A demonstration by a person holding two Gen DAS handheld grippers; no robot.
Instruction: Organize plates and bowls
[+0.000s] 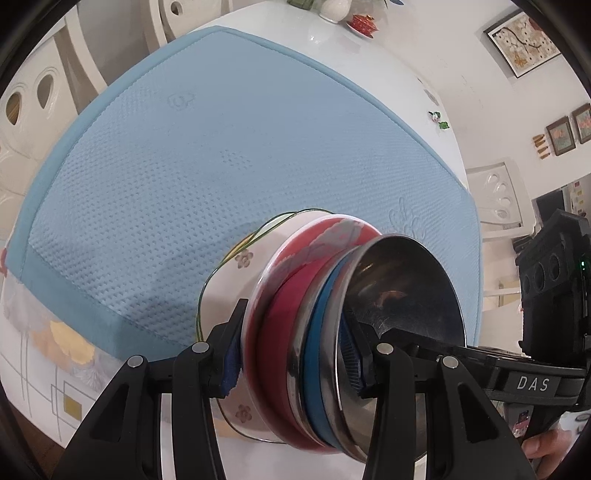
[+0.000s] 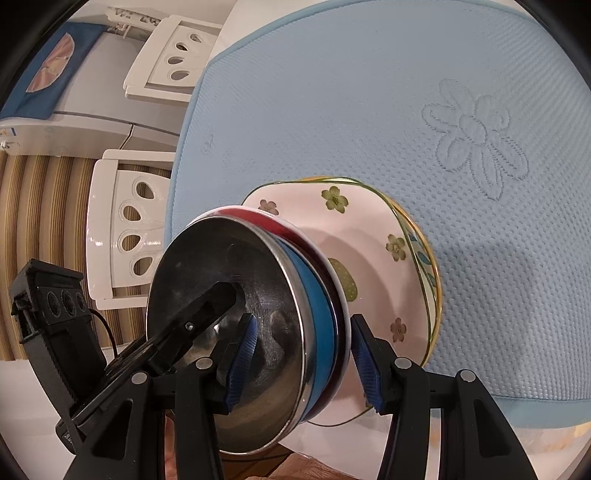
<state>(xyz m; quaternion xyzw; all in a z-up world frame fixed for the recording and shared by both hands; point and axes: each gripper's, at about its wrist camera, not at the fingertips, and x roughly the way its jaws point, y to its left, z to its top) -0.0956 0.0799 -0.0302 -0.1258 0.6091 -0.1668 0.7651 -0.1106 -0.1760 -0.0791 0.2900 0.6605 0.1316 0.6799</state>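
Note:
A nested stack of bowls sits on a pink flowered plate (image 2: 373, 240) that lies on the blue mat (image 1: 184, 166). The stack is a steel bowl (image 1: 406, 280) on top, a blue-banded bowl (image 2: 321, 321) under it and a red bowl (image 1: 280, 314) lowest. My left gripper (image 1: 295, 343) is shut on the stack, one pad inside the steel bowl and the other against the red bowl's outer wall. From the opposite side my right gripper (image 2: 303, 350) grips the same stack the same way. A second plate's gold rim (image 2: 432, 273) shows beneath the flowered one.
The blue mat (image 2: 369, 92) covers most of a white table (image 1: 388, 66). White chairs (image 2: 122, 229) stand along the table's edge. A red cup on a saucer (image 1: 364, 22) and a white vase (image 1: 336, 9) sit at the far end.

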